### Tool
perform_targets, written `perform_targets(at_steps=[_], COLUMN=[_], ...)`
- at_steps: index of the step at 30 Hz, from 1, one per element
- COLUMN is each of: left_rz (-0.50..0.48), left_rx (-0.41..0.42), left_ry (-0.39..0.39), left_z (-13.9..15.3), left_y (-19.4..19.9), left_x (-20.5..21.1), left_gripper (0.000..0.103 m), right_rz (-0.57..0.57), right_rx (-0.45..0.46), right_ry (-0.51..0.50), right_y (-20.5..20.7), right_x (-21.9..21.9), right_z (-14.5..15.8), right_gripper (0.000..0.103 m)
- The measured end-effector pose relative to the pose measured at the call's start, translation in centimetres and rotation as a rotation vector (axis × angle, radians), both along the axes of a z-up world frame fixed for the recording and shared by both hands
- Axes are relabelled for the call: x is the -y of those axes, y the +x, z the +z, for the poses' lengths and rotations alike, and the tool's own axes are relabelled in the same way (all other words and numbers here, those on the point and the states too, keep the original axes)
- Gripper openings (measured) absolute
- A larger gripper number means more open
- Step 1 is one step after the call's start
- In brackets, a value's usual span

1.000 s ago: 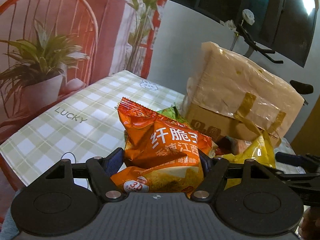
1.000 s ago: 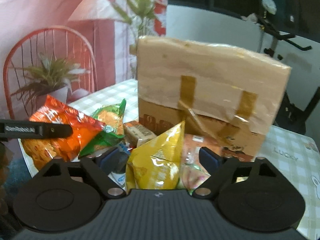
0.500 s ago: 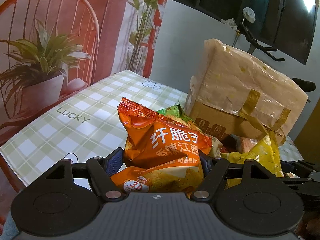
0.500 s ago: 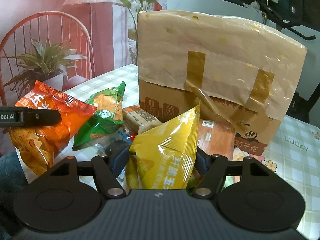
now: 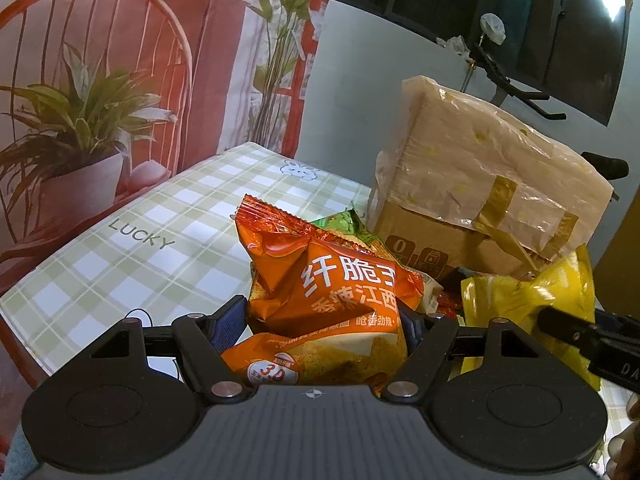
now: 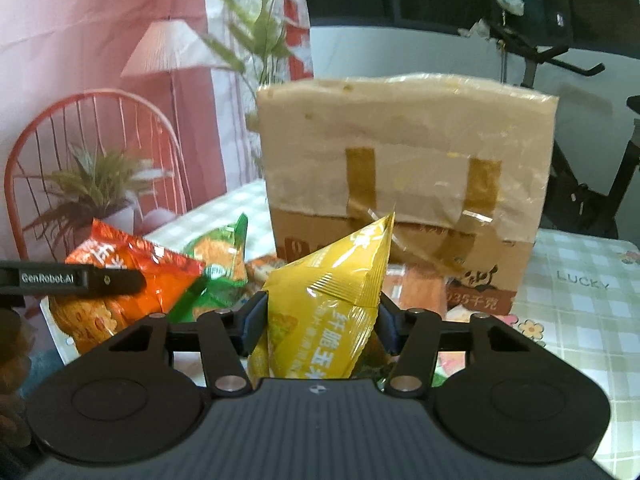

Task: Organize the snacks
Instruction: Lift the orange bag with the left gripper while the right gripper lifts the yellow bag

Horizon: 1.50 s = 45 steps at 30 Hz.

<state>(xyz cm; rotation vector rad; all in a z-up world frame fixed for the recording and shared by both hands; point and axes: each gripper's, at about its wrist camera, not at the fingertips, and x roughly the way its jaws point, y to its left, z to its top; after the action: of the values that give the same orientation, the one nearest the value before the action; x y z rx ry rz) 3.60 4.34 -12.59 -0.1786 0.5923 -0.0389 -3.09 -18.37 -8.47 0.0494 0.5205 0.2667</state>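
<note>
1. I see the bench under a green-and-white checked cloth printed "LUCKY".
2. Tall brown cardboard box, wrapped in clear film with yellowish tape strips, stands at the back of the bench.
3. Orange crinkly snack bag with white Chinese lettering: left hand-held gripper is clamped on it, pads pressed into both sides.
4. Yellow foil snack bag: right hand-held gripper has just been closing, both pads now against its sides, bag upright in front of the box.
5. Small green snack packet lies between the orange and yellow bags; more packets sit behind, too hidden to identify.
</note>
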Motion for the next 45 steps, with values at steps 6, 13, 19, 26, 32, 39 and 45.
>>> perform_targets(at_steps=[6,13,19,26,32,39,45], left_rz=[0.001,-0.019,-0.067,-0.128,-0.177,-0.224,-0.227], left_rx=[0.018,0.119,0.211,0.289,0.361,0.362,0.289], left_ry=[0.008,0.043,0.088,0.136,0.163,0.221,0.278], left_z=[0.4,3.8,7.8,11.7,14.9,17.3,16.9], left_y=[-0.1,0.1,1.6,4.0,6.3,11.9,17.0], left_x=[0.1,0.6,2.2,5.1,7.6,12.0,15.0], left_gripper=[0.077,0.077,0.077,0.077,0.077,0.077,0.077], right_rz=[0.001,0.01,0.013,0.017,0.004,-0.037,-0.08], right_rx=[0.02,0.105,0.19,0.277,0.341,0.344,0.29], right_ry=[0.004,-0.007,-0.008,-0.04,-0.066,-0.128,-0.221], right_y=[-0.1,-0.4,-0.3,1.2,3.1,8.4,13.8], right_x=[0.3,1.2,2.5,4.0,5.4,7.2,8.1], right_z=[0.3,2.9,6.2,10.6,14.1,16.3,15.6], right_gripper=[0.057,0.057,0.057,0.057,0.057,0.057,0.057])
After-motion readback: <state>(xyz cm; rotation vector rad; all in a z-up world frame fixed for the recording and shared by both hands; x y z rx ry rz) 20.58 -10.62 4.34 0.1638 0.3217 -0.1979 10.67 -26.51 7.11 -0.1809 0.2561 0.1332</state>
